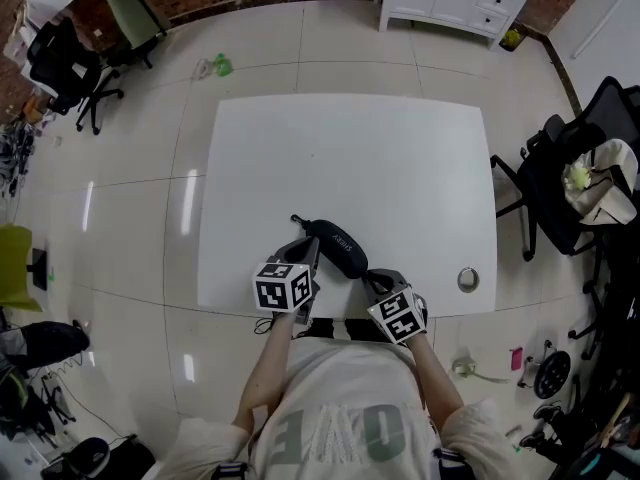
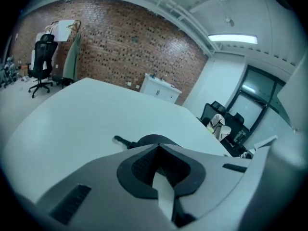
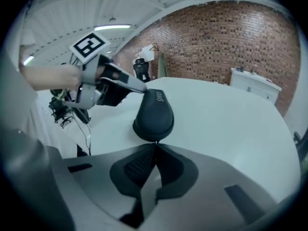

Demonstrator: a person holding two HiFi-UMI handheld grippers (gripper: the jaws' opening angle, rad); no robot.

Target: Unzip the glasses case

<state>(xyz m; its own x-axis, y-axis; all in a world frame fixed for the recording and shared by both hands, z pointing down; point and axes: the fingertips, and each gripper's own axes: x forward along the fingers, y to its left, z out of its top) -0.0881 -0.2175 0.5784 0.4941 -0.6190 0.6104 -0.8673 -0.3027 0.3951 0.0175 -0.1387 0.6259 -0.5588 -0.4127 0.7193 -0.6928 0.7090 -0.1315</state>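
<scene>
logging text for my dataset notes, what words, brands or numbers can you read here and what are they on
"OVE": big pale letters on the person's shirt, upside down in the head view; more letters may be hidden.
White print on the black glasses case: one short word, too small and blurred to read.
Marker cubes: black and white square patterns only, no words.
Nothing else is readable.

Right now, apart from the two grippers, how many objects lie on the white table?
2. The black glasses case lies near the front edge; a small round object sits by the right front corner.
</scene>
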